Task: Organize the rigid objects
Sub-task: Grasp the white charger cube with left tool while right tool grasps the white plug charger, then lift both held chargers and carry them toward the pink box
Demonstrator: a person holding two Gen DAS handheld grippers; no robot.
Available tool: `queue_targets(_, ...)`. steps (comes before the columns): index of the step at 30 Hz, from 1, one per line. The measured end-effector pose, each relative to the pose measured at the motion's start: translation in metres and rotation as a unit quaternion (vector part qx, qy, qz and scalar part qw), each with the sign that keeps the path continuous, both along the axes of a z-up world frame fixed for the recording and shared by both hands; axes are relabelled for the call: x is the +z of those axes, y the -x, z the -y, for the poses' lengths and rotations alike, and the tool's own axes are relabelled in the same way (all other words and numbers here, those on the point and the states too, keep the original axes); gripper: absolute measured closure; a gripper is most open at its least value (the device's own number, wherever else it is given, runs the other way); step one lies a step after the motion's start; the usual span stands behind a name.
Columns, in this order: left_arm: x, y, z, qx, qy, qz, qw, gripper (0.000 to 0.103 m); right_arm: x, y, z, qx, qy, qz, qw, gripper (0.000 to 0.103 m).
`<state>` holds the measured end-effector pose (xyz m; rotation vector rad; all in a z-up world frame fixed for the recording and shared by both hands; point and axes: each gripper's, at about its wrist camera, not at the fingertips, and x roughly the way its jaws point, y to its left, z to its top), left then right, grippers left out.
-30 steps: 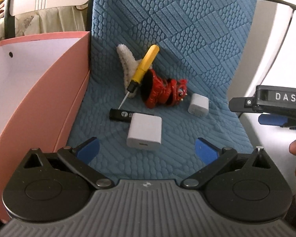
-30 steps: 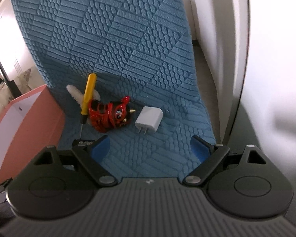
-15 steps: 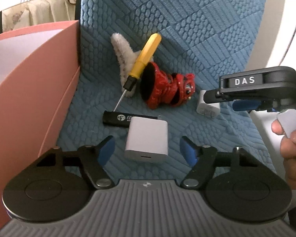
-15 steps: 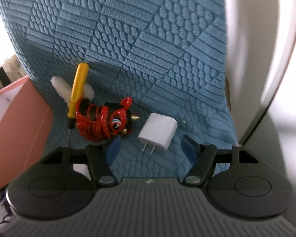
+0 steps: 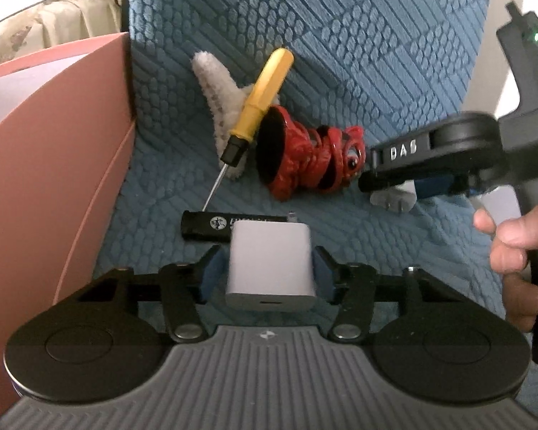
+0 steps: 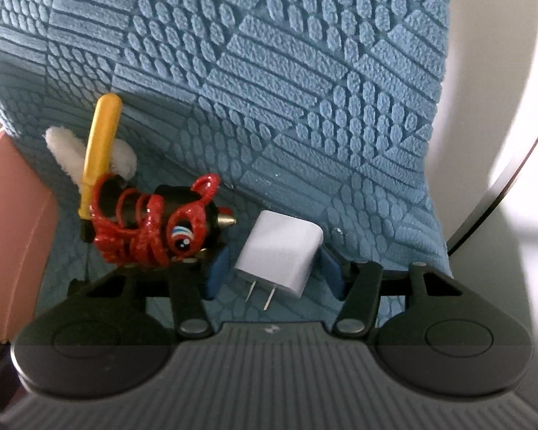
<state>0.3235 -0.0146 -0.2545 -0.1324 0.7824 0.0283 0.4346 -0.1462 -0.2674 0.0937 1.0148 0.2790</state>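
A blue quilted fabric [image 5: 358, 36] with raised geometric patterns covers the seat and rises up behind. Pale floral cloth [image 5: 53, 32] shows at the upper left in the left wrist view. To the right a bright white wall [image 6: 502, 53] glares with daylight.

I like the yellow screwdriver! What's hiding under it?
Under the yellow screwdriver lies a fluffy white thing, on the blue cloth. The screwdriver and the red toy cover part of it.
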Motion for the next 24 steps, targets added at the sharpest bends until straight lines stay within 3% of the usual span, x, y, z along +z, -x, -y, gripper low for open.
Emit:
queue_targets(12, 0.000, 0.016, 0.003, 0.011, 0.001, -0.009, 0.9999, 0.047, -0.002, -0.008, -0.002, 0.021, 0.023, -0.011, 0.999, 0.050)
queue_targets(18, 0.003, 0.031, 0.000, 0.007, 0.022, -0.017, 0.9996, 0.047, 0.007, 0.011, 0.003, 0.037, 0.018, -0.017, 0.999, 0.052)
queue_targets(24, 0.006, 0.052, 0.000, -0.008, 0.019, -0.025, 0.9995, 0.047, 0.013, 0.033, 0.013, 0.042, 0.008, -0.027, 0.999, 0.054)
